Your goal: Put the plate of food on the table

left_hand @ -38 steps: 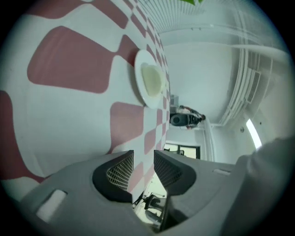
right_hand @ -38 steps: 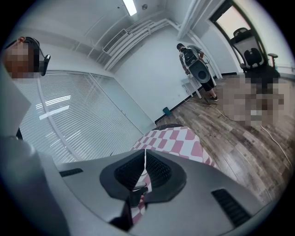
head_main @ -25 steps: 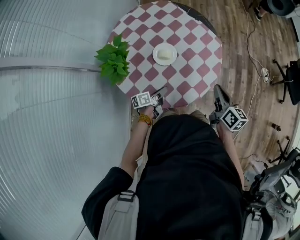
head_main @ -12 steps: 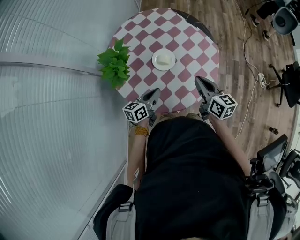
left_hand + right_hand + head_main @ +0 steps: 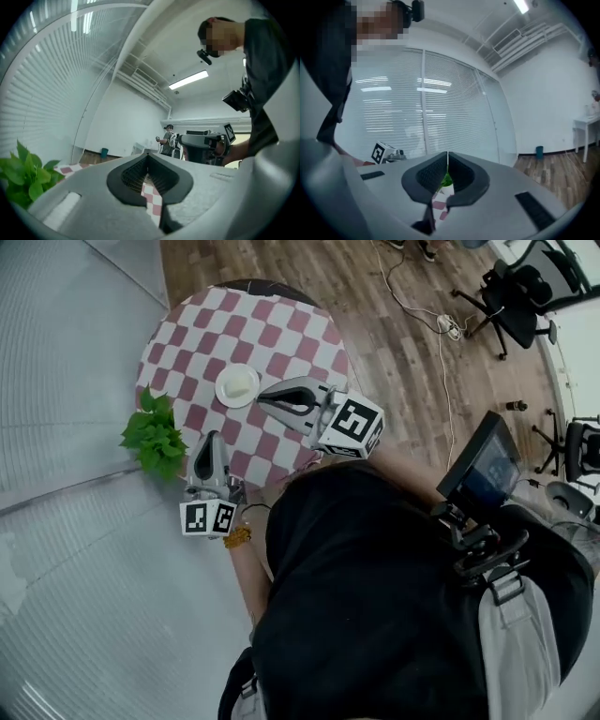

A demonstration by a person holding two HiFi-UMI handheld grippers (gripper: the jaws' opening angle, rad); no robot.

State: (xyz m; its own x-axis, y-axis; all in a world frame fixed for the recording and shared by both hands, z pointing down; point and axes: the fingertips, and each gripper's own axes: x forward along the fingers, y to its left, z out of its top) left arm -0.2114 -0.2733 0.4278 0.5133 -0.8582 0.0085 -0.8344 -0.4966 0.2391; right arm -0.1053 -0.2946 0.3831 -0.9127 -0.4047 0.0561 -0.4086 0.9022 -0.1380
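Observation:
The white plate [image 5: 238,385] with a pale lump of food rests on the round red-and-white checked table [image 5: 281,329]. In the head view my right gripper [image 5: 262,397] hangs over the table, its tips just right of the plate and apart from it. The jaws are shut with nothing between them, as the right gripper view [image 5: 447,153] confirms. My left gripper [image 5: 208,442] sits at the table's near edge beside the plant, pointing toward the plate. It is also shut and empty [image 5: 147,155].
A green leafy plant [image 5: 155,437] stands at the table's left edge, also visible as the plant [image 5: 23,176] in the left gripper view. A glass wall with blinds [image 5: 440,112] runs left of the table. Office chairs [image 5: 511,296] and a cable [image 5: 422,310] lie on the wood floor; another person [image 5: 168,138] stands far off.
The head view has swung round, so the table now sits upper left. My right gripper has moved over the table up to the plate. The left gripper has shifted beside the plant.

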